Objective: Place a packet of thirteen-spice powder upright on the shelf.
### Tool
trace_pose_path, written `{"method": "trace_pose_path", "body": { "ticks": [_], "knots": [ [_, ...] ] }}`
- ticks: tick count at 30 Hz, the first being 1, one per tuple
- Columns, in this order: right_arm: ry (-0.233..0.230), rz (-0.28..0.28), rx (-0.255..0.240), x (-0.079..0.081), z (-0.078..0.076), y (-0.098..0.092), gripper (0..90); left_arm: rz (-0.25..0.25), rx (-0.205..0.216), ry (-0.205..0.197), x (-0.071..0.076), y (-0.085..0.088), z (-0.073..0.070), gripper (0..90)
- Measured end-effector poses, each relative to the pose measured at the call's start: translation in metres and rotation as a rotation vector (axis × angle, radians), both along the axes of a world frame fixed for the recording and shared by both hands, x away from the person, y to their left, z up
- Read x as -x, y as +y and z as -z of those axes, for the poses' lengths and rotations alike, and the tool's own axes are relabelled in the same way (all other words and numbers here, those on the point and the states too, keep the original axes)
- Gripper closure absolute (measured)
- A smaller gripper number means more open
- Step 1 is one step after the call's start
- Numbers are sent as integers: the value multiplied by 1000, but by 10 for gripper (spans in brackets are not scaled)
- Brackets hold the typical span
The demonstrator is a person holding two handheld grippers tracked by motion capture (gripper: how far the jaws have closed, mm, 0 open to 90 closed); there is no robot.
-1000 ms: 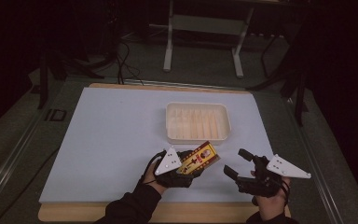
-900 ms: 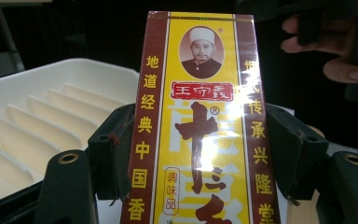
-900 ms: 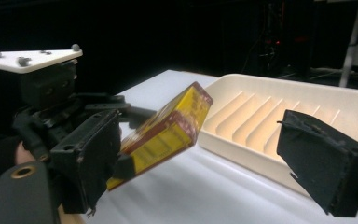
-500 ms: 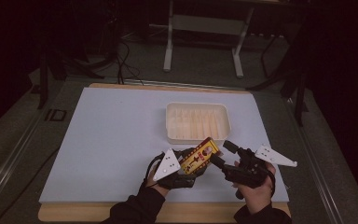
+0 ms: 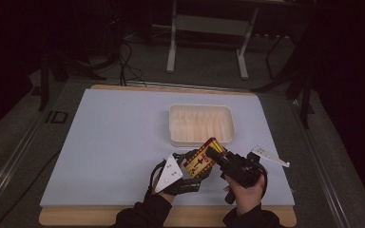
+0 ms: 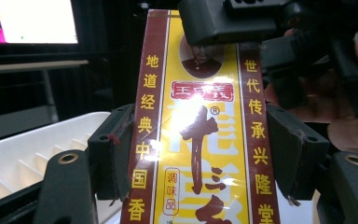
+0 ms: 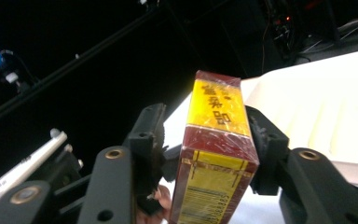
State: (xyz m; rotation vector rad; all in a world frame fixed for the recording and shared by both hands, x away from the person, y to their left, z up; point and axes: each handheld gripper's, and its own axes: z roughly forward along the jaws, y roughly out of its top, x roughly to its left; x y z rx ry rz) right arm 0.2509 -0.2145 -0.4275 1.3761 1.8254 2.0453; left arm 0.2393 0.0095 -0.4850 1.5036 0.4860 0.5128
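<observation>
Between the pads of the left gripper (image 5: 196,167) a yellow-and-maroon seasoning box (image 5: 202,160) is clamped — its printed face is turned toward that gripper's camera. At the box's far end the right gripper (image 5: 221,156) is placed; its jaws have just been closing around that end — one pad is pressed on the box, the other just beside it. Beyond both grippers a white ridged tray (image 5: 200,124) is seen on the table (image 5: 114,142).
</observation>
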Motion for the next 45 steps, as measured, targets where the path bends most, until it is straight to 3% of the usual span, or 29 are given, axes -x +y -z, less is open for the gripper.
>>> {"method": "trace_pose_path", "body": {
  "ticks": [5, 11, 16, 18, 21, 26, 31, 42, 45],
  "knots": [
    [43, 23, -14, -5, -2, 2, 664, -36, -1, 20, 0, -3, 3, 322],
    [82, 25, 31, -11, 0, 5, 675, -42, 0, 78, -3, -4, 7, 319],
    [76, 25, 67, -13, -2, 7, 675, -43, -12, 99, -5, -4, 5, 299],
    [53, 30, 79, -13, -5, 8, 676, -50, -26, 93, -5, -5, 2, 271],
    [3, 47, 123, -14, -10, 10, 675, -73, -43, 129, -6, -5, -3, 169],
    [-86, 91, 224, -17, -16, 15, 674, -94, -49, 179, -10, 0, -7, 153],
    [-149, 114, 319, -24, -18, 25, 674, -137, -84, 166, -13, 9, -6, 152],
    [-241, 188, 398, -37, -28, 39, 674, -154, -107, 238, -7, 28, -1, 149],
    [-258, 223, 408, -43, -34, 40, 674, -164, -134, 250, -5, 33, 2, 146]
  ]
}}
